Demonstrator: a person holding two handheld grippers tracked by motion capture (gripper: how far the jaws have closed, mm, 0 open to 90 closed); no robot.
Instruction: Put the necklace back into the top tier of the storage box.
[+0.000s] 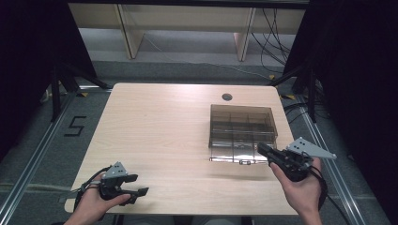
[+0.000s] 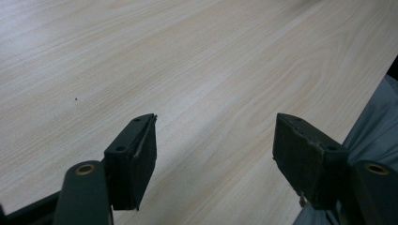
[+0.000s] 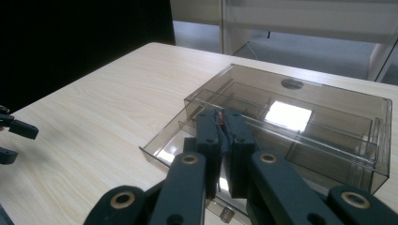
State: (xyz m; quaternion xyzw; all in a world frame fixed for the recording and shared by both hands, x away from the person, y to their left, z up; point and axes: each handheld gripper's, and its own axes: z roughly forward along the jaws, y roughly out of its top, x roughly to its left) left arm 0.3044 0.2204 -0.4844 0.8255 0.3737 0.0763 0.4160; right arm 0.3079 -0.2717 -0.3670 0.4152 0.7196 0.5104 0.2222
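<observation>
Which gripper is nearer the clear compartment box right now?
Right. The right gripper sits at the clear compartment box's near edge; the left gripper is far off, at the table's near left corner.

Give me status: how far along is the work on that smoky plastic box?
Early. The compartment box sits lid-shut on the table; nothing looks moved yet. In hand: the right gripper, fingers closed, sits at the box's front edge near its latch. Left gripper is open, idle. Opening the lid remains.

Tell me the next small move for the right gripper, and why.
Probably ease the right gripper down to the latch at the box's near edge. Its jaws are shut and sit just above that edge, the lid looks closed, and the left gripper waits open over bare table.
</observation>
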